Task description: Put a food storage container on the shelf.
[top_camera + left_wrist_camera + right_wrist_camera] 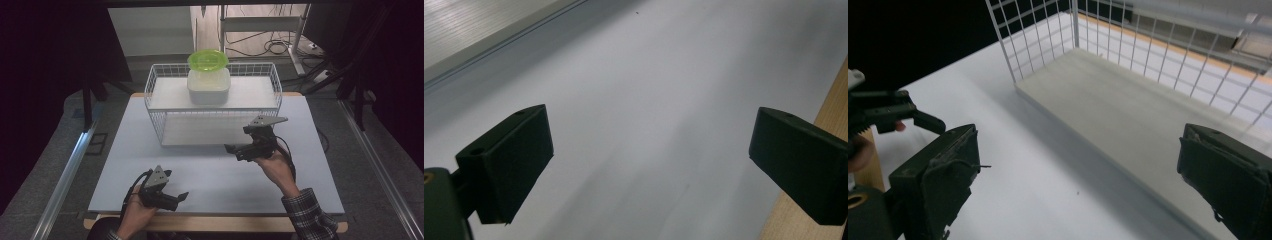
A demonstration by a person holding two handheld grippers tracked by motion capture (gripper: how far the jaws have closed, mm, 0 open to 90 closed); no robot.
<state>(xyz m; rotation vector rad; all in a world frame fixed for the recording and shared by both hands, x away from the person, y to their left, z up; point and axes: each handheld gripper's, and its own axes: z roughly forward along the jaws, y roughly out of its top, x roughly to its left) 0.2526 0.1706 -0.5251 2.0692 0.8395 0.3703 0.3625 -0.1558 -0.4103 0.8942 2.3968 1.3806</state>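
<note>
White wire rack holds a lidded tub; left gripper and right gripper hang open, empty.

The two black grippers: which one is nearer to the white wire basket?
The right gripper is nearer; it is held just before the white wire basket. The left gripper sits back by the table's near edge.
</note>
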